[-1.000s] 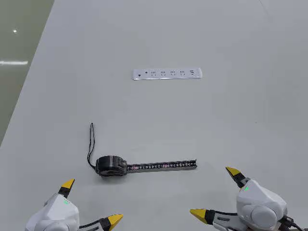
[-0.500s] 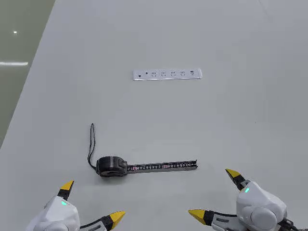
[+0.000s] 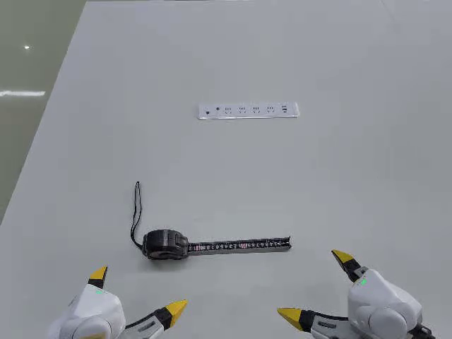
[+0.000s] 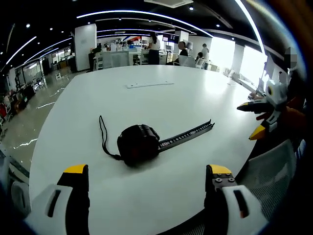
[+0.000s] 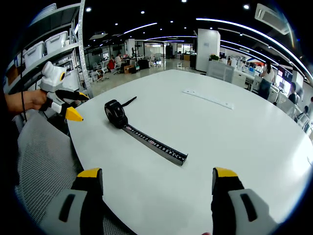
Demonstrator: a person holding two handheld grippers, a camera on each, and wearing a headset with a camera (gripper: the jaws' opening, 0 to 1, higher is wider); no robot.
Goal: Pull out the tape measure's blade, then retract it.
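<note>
Unmoved since 1 s ago, head view: tape measure (image 3: 165,244), rounded black case, flat on smooth white counter (image 3: 339,176), stiff printed blade (image 3: 240,246) out rightward. Left gripper (image 3: 138,289), right gripper (image 3: 316,284): yellow-tipped jaws spread, empty.
Left gripper view: tape measure (image 4: 138,143) ahead between jaws, thin cord loop (image 4: 102,134) trailing.
Right gripper view: blade (image 5: 154,144) end nearest.
</note>
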